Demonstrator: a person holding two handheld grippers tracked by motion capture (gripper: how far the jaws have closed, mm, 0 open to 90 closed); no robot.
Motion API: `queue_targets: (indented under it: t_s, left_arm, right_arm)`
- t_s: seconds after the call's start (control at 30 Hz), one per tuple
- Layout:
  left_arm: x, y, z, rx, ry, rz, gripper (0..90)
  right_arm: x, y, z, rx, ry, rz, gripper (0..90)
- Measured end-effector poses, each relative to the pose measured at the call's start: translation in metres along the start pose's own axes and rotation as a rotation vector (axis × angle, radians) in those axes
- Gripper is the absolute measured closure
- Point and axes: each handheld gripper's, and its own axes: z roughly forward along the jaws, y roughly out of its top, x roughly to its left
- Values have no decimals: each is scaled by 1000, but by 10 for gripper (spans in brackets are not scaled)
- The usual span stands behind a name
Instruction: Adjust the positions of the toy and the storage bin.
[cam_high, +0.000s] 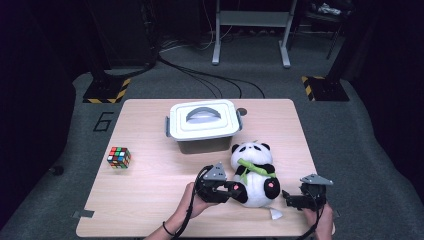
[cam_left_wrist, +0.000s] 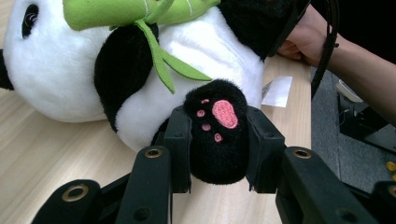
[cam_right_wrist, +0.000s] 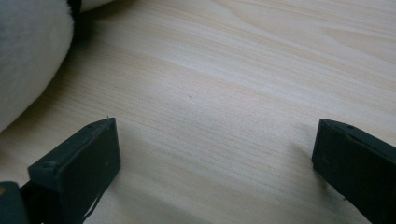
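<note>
Panda: plush panda (cam_high: 253, 175) lies near the table's near edge, between the two grippers and in front of the lidded box.
Panda axis: long axis runs from the head, which points away from the person toward the box, down to the feet near the front edge; belly and face turned up, tilted a little toward the person's left.
Paw: black foot with a pink pad (cam_left_wrist: 219, 135) sticks out toward the left gripper.
Left gripper: left gripper (cam_high: 231, 188) has its jaws clamped on that foot, one on each side, the plush pressed between them.
Right gripper: right gripper (cam_high: 286, 198) sits just beside the panda's other side, jaws spread wide over bare wood with nothing between them, in the right gripper view the white fur lies at the far left, apart from the jaws.
Table edges: table (cam_high: 150, 200) has its front edge close behind both hands; the right edge is near the right gripper.
Open room: wide bare wood to the left of the panda, up to the puzzle cube (cam_high: 119, 157), which stands well apart near the left edge.
Box: storage box (cam_high: 204, 125), lid on with grey handle, close beyond the panda's head.
Scrap: small white paper piece (cam_high: 276, 215) lies at the front edge between the panda and the right gripper.
</note>
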Motion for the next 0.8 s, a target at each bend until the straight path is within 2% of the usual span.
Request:
queue_targets:
  t_s: [0.27,0.53,0.63,0.8]
  left_arm:
    - [-13,-10,-8,2,0,-32,657]
    - [-30,-14,-14,24,8,-35,618]
    - [-26,-13,-16,22,5,-42,539]
    - [-18,-5,-25,1,34,-53,269]
  right_arm:
    - [0,0,0,0,0,0,2]
    - [0,0,0,0,0,0,2]
    - [0,0,0,0,0,0,3]
    - [0,0,0,-2,0,-3,2]
